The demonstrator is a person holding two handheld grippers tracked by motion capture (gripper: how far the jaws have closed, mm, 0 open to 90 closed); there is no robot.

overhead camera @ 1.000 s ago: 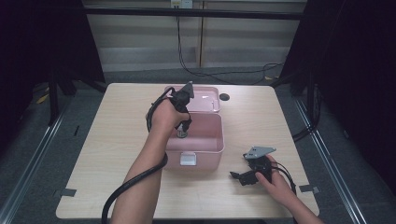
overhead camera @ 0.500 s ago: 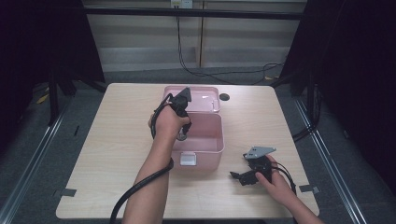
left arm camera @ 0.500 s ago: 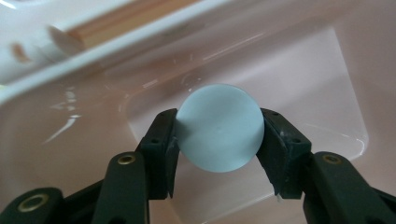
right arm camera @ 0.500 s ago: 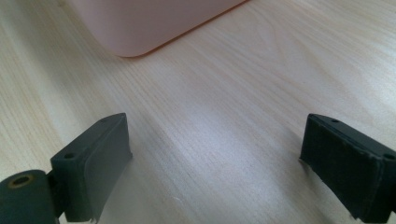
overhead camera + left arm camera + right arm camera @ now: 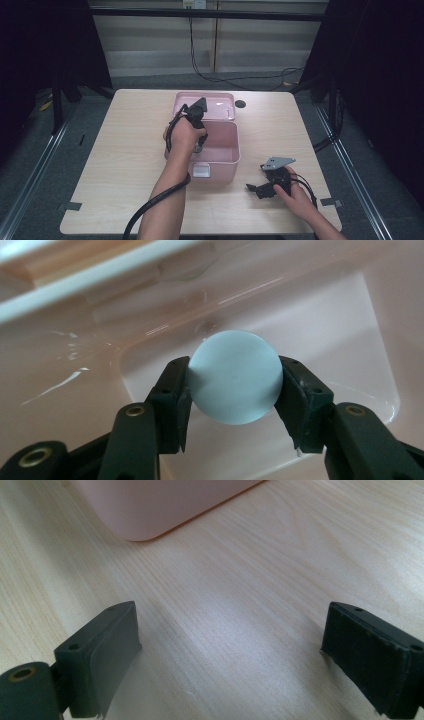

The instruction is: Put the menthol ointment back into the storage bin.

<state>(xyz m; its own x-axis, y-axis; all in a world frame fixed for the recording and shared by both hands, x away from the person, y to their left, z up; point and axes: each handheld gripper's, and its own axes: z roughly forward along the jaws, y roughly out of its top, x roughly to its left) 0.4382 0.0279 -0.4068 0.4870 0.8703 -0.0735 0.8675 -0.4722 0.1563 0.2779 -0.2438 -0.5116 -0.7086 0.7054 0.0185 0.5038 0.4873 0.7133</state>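
A pink box [image 5: 220,162] stands open at the table's middle, its lid [image 5: 220,106] laid back behind it. My left gripper [image 5: 198,145] reaches down into the box, shut on a pale blue ball [image 5: 235,376] held just above the pink floor [image 5: 350,330]. The ball sits squarely between the black pads [image 5: 172,395]. My right gripper [image 5: 255,189] rests low over the table at the front right, jaws wide apart with only bare wood [image 5: 235,610] between them. A corner of the pink box [image 5: 150,510] shows ahead of it.
The wooden table [image 5: 125,140] ends close behind the box lid. A small dark round spot [image 5: 240,104] lies right of the lid. Cables trail from both grippers toward the front edge. Dark frames and curtains flank the table.
My left gripper has drawn slightly toward the box's near side while staying inside it. The right gripper has stayed where it was.
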